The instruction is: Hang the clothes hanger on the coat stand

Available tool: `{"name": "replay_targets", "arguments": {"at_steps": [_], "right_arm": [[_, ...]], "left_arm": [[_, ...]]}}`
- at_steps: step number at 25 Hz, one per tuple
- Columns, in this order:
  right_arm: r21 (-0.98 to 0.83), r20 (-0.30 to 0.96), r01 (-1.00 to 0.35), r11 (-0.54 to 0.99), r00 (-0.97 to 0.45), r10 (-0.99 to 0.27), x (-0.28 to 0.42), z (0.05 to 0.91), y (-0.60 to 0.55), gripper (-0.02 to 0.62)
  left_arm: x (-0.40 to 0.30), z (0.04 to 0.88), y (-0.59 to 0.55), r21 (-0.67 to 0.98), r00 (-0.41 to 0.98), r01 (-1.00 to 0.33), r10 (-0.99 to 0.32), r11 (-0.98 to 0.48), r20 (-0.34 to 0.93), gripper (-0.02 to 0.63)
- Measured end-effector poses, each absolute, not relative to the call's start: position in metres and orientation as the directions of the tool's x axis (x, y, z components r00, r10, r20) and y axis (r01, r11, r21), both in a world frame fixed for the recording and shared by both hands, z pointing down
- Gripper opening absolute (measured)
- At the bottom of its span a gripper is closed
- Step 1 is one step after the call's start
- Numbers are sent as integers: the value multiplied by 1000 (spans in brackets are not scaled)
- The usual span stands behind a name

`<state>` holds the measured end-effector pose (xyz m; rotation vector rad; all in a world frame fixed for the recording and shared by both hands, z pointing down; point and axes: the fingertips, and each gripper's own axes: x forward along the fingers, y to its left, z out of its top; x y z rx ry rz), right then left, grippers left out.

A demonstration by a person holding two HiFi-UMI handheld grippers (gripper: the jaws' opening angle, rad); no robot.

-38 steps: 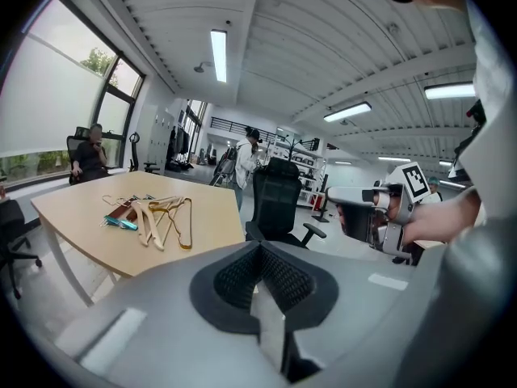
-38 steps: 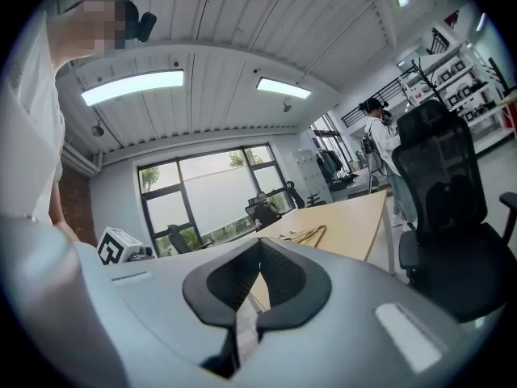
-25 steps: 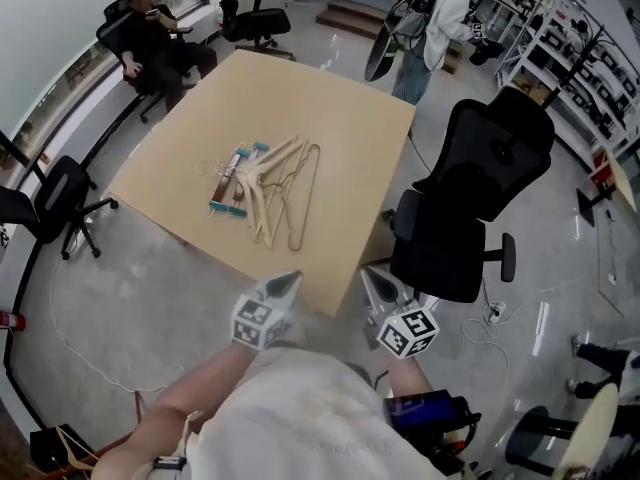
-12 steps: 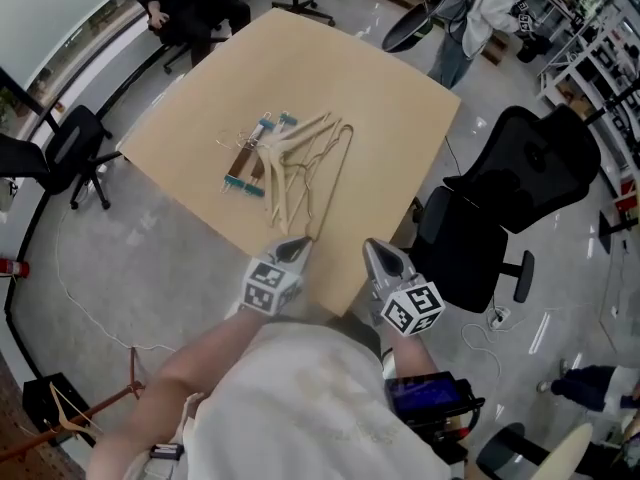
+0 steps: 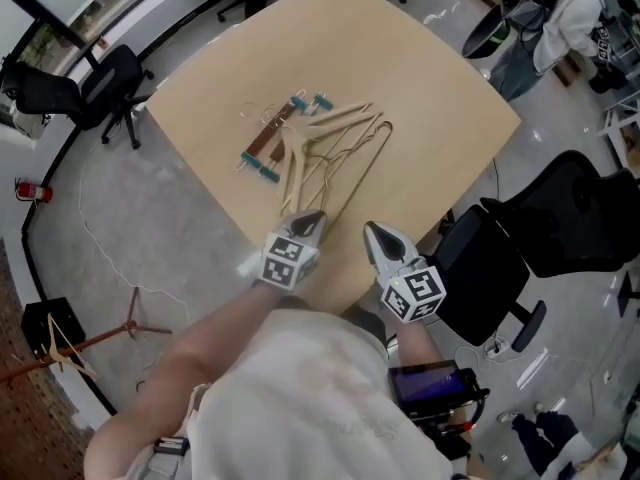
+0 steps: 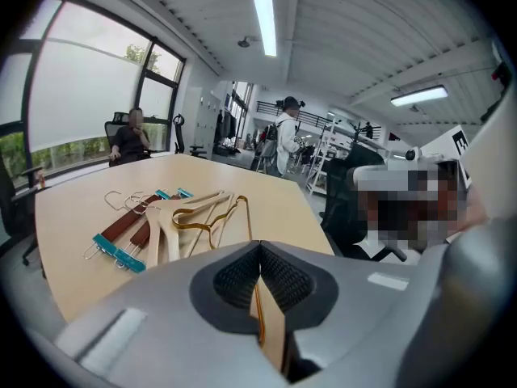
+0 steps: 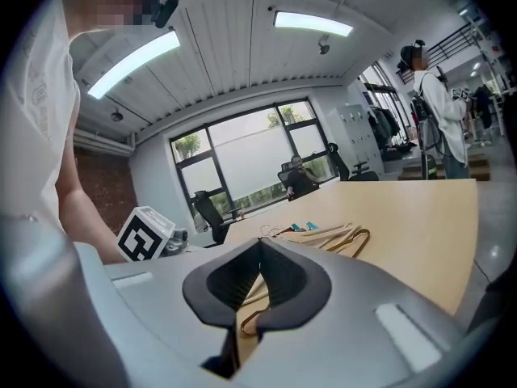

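Seen from overhead, the left tool (image 5: 311,219) and right tool (image 5: 374,231) hover over the near edge of the bench (image 5: 430,88) by the hangers (image 5: 312,148), while only their own cameras show both closed, empty.

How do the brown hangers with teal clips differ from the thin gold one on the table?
The brown clip hangers are thick dark bars with teal clips at their ends; the gold hanger is a thin bent loop without clips. Seen from the head view, the brown clip hangers lie at the pile's left, the gold hanger at its right. Both lie flat on the table in one pile.
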<state>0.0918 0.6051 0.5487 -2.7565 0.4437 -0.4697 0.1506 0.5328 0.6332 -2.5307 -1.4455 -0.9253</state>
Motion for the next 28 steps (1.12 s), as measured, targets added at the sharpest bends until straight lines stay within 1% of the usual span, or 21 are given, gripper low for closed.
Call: {"name": "replay_targets", "arguments": {"at_steps": [8, 14, 20, 25, 28], "right_arm": [[-386, 293, -336, -859, 838, -460, 138, 580, 623, 14], [-421, 292, -383, -823, 801, -522, 154, 593, 623, 14], [-459, 300, -391, -797, 777, -554, 163, 613, 628, 14], [-467, 303, -402, -787, 764, -570, 169, 616, 634, 14], [-472, 306, -399, -786, 763, -570, 172, 618, 640, 14]], "left_arm": [[175, 668, 547, 210, 412, 743, 682, -635, 604, 2], [193, 706, 552, 191, 389, 712, 606, -676, 694, 3], [224, 723, 560, 154, 370, 703, 542, -694, 755, 43], [245, 738, 562, 150, 371, 669, 502, -728, 781, 104], [258, 743, 571, 156, 367, 658, 495, -737, 788, 123]]}}
